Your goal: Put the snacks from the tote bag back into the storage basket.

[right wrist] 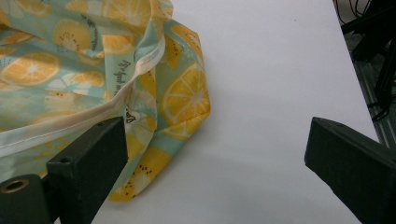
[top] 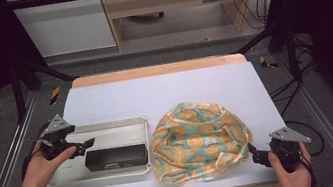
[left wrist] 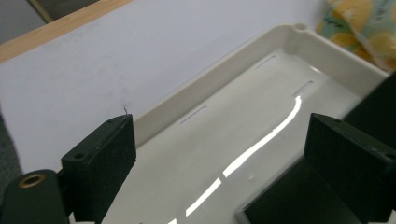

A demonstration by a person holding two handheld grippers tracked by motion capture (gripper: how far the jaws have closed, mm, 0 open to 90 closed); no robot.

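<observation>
A shallow metal tray (top: pixel 109 126) lies at the left of the white table, with a long black box (top: pixel 115 157) along its near side. To its right lies a crumpled cloth bag (top: pixel 197 139), teal with an orange-slice print. A hand holds my left gripper (top: pixel 86 145) open above the tray's left end, clear of the box. In the left gripper view, the left gripper (left wrist: pixel 224 135) has bare tray (left wrist: pixel 210 79) between its jaws and the box (left wrist: pixel 376 109) behind the right jaw. My right gripper (top: pixel 258 156) stands open at the bag's near right corner. In the right gripper view, the right gripper (right wrist: pixel 217 135) has one jaw over the bag's hem (right wrist: pixel 93 70).
The table's wooden far edge (top: pixel 155 70) runs across the back, with dark frame struts beyond both far corners. Bare white surface (top: pixel 154 95) lies behind the tray and bag. Metal rails run along both sides, and cables lie on the floor at right.
</observation>
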